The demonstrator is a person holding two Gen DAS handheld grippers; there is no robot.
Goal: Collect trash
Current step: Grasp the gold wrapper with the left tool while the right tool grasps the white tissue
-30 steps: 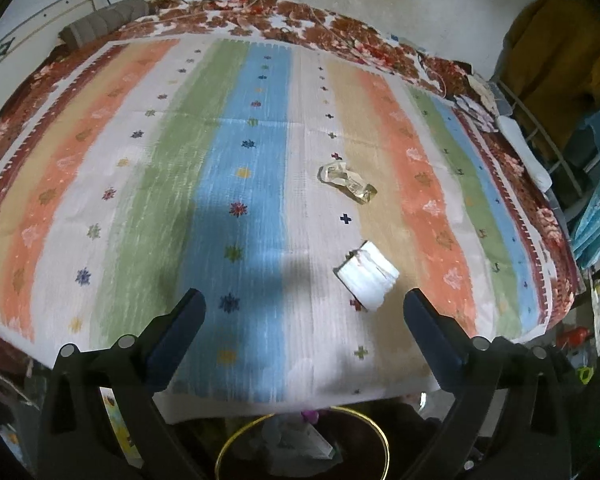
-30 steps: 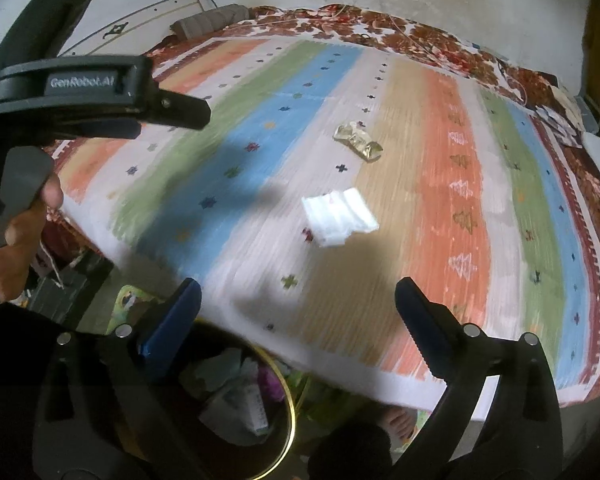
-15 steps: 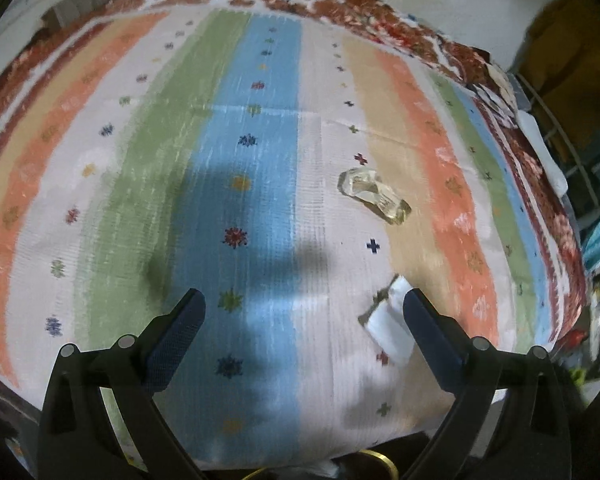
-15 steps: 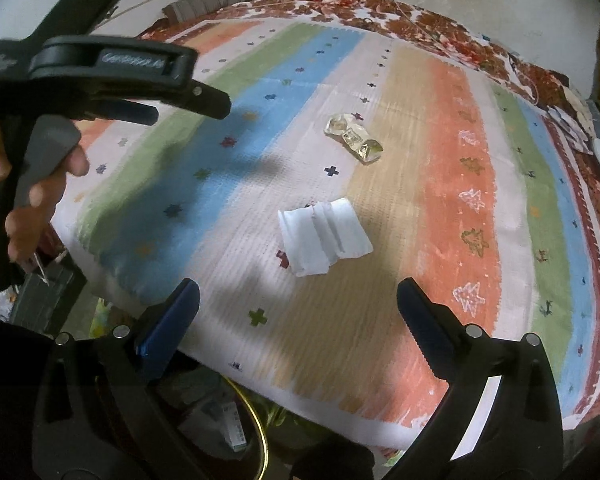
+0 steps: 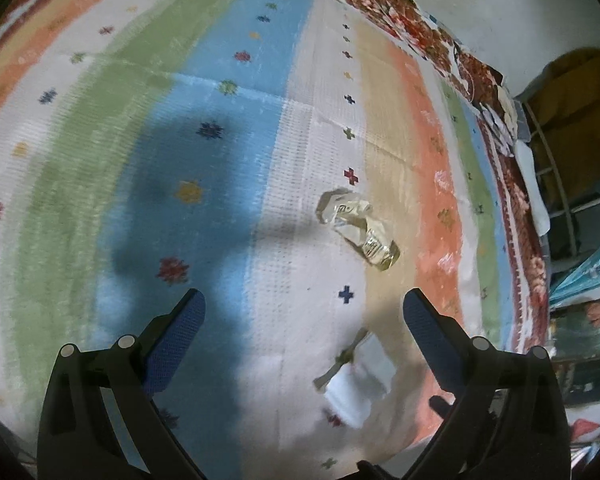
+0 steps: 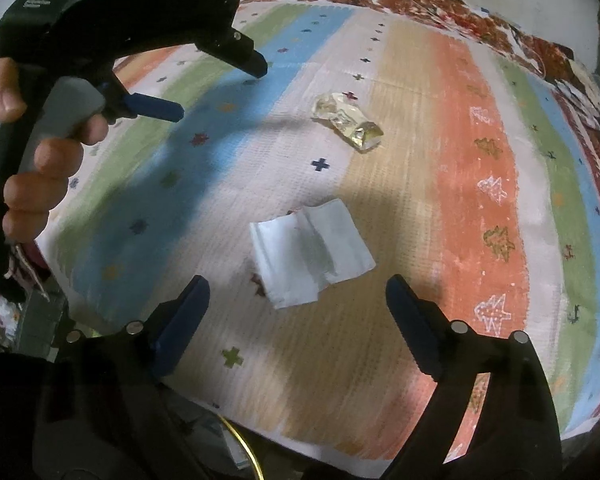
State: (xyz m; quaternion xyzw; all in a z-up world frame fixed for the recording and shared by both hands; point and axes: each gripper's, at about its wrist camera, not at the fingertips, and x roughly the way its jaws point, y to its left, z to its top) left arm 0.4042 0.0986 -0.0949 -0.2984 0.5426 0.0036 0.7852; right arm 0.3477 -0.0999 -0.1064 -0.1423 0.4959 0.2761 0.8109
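On the black body of your left gripper (image 6: 220, 80), as the right wrist camera sees it, you can read the white brand name "GenRobot.AI" along the top. Beside it, on the same black body, there are two or three more lines of small white print, but they are too small for you to read. The crumpled clear wrapper (image 5: 358, 226) on the bed carries some print too, which cannot be made out.

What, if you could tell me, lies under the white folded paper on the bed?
The white folded paper lies flat on the striped bedspread. A red star motif peeks out at its edge; whatever else it covers cannot be seen.
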